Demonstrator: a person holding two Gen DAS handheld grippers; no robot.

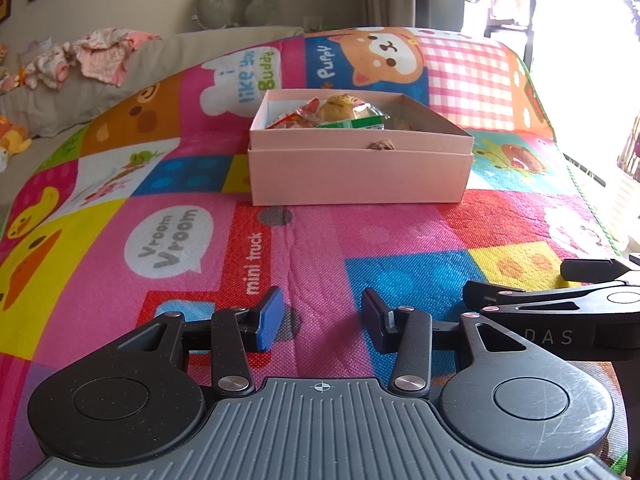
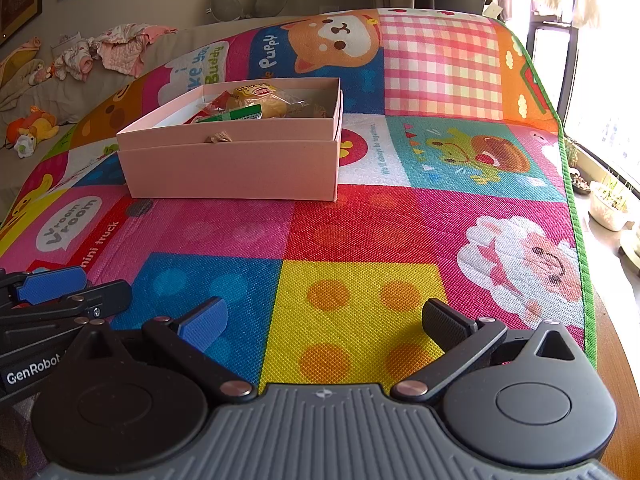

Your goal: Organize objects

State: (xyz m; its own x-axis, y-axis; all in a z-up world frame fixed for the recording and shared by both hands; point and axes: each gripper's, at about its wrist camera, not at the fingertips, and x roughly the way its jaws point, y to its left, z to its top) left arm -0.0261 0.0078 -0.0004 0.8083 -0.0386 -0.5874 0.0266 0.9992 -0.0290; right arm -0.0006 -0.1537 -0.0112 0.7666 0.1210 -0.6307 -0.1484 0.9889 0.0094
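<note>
Snacks (image 1: pixel 340 114) already packed in pink box (image 1: pixel 358 174) on play mat (image 1: pixel 320 240); nothing loose in sight. Left gripper (image 1: pixel 322 320) and right gripper (image 2: pixel 324 320) open, empty, near mat's front edge. Apparently finished.

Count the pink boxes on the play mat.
1: a pink box sits on the colourful mat, ahead of both open tongs, holding wrapped snacks. Nothing else pink and box-shaped shows; the box may hide things behind it.

Left hand-held gripper (image 1: pixel 323 320) agape, right hand-held gripper (image 2: pixel 326 326) seemingly wider
</note>
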